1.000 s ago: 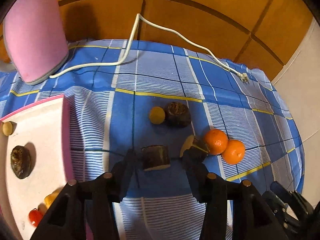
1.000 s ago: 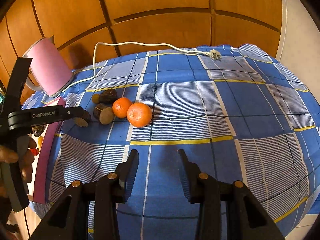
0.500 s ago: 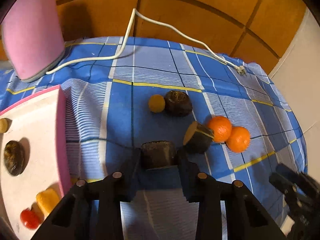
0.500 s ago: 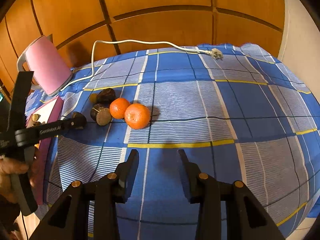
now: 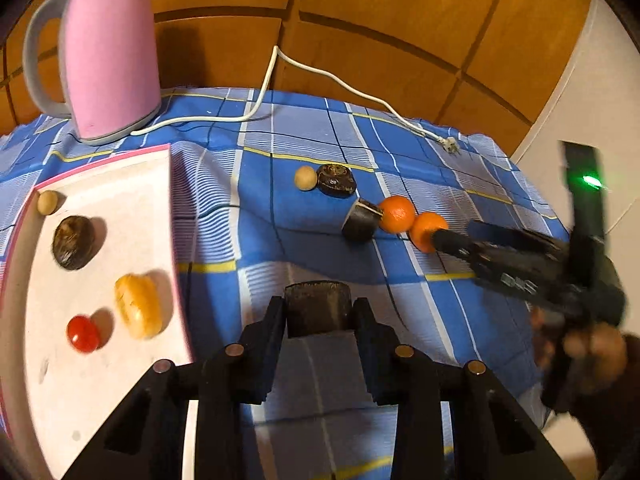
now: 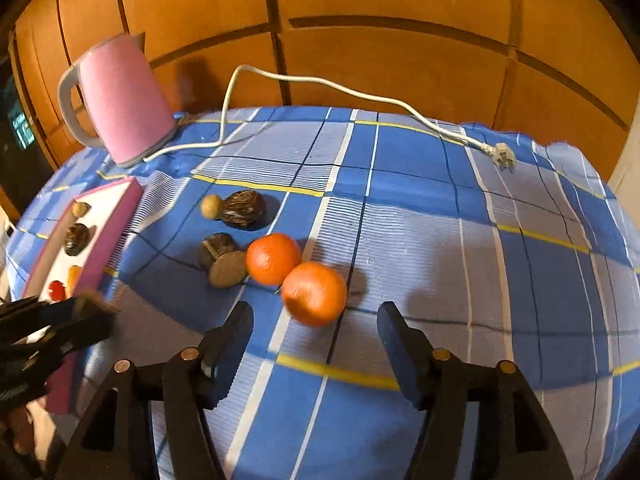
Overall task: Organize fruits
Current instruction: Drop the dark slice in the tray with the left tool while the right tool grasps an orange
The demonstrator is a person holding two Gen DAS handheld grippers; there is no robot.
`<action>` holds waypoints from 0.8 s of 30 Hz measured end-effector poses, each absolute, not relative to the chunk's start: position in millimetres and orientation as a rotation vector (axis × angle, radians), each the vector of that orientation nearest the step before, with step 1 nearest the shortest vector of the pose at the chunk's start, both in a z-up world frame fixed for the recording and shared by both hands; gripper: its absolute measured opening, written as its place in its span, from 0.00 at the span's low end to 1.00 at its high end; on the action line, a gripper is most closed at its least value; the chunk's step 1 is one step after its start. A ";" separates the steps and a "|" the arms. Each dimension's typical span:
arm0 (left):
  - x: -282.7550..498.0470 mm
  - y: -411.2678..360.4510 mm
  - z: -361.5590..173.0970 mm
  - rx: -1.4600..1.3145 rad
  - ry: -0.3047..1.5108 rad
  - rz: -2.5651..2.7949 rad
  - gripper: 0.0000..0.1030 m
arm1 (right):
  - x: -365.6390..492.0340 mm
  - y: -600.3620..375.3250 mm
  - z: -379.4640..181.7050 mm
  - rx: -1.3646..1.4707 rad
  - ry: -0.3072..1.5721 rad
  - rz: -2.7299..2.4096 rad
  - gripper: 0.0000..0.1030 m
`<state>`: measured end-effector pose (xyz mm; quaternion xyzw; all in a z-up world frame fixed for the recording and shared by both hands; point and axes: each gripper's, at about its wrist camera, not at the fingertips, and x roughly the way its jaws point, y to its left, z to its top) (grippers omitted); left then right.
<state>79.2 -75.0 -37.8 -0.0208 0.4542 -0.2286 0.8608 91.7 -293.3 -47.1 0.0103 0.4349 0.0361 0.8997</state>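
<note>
Blue checked cloth (image 5: 256,168) covers the table; in the left wrist view, the left gripper (image 5: 319,312) is clamped on a dark fruit chunk (image 5: 318,306) beside the pink-rimmed tray (image 5: 120,184) at the cloth's left edge; in the right wrist view, the right gripper (image 6: 314,328), jaws just widened, holds nothing, with the near orange (image 6: 314,294) mid-cloth between its fingertips, untouched.

I log these as unclear. Left wrist view: right gripper (image 5: 440,240) at three o'clock smeared by motion, its fingers hiding part of the nearer orange (image 5: 426,229); hand (image 5: 588,344) behind it blurred. White tray (image 5: 24,320) cut off at nine o'clock. Right wrist view: left gripper (image 6: 96,316) at eight o'clock blurred, its load unreadable; nearer orange (image 6: 314,294) soft-edged.
</note>
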 end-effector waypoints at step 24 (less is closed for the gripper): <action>90.5 111.5 -30.7 -0.206 0.926 -0.055 0.34 | 77.8 -283.5 -52.7 -0.054 0.919 0.031 0.38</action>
